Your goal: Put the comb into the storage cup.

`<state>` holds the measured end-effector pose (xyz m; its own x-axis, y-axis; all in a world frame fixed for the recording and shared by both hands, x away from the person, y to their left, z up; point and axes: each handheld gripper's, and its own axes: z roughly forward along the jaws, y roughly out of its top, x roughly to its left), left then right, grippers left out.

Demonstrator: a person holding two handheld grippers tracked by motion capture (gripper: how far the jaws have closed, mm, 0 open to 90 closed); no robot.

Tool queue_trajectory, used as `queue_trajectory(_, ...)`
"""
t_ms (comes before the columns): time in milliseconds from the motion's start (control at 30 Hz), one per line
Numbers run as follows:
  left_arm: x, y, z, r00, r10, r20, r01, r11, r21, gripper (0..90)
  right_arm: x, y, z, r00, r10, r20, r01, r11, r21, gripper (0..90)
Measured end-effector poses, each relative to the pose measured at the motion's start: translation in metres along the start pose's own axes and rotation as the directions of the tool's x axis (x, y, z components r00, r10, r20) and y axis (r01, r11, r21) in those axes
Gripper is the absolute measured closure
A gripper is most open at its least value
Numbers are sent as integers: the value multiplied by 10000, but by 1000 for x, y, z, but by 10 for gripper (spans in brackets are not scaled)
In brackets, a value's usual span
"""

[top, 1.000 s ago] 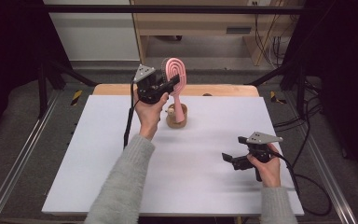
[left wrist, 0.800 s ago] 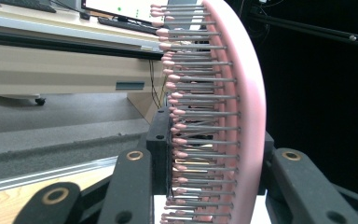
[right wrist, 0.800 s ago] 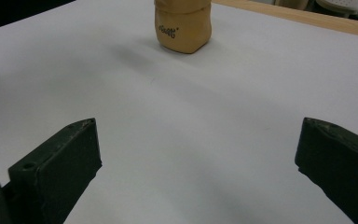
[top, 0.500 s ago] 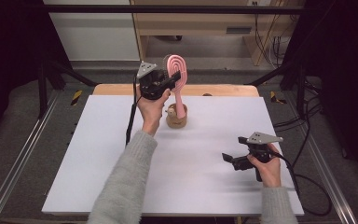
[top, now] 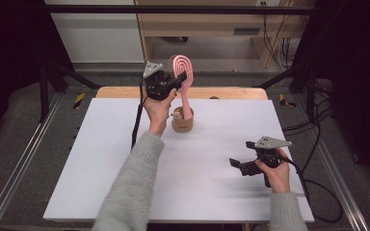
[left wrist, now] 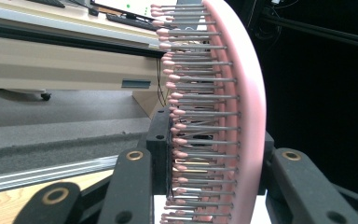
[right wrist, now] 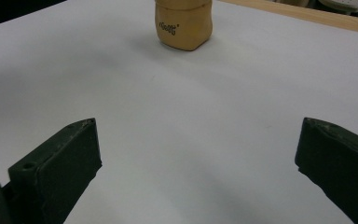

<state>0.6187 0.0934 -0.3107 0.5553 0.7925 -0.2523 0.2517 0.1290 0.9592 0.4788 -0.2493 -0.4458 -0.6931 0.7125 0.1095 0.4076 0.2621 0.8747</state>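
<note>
Hairbrush (top: 182, 72) is standing handle-down in the cup (top: 182, 122); I'm pinching its head with the left hand-held gripper (top: 176, 83). Right hand-held gripper (top: 237, 164) is idling spread. Pulling sideways risks tipping the unheld cup.

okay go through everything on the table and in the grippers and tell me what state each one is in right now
Hairbrush: upright, head up, handle end down in the holder, clamped at the head.
Holder: standing upright on the white table, brush handle inside.
Left gripper: shut on the hairbrush, held above the table.
Right gripper: open, nothing between its jaws, low over the table, pointing toward the holder.
</note>
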Motion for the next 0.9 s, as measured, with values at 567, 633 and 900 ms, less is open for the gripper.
queue_trajectory(567,10,-4,14,9999,39,-159,-40,10000,-45,630,0,0,1,10000,21,-28,-21,10000,17,6)
queue_trajectory(633,11,-5,15,9999,30,-145,-30,10000,-37,629,0,0,1,10000,18,-35,-18,10000,13,6)
queue_trajectory(900,16,-9,20,9996,122,-236,-122,9999,24,630,0,0,1,10000,14,-36,-14,10000,8,6)
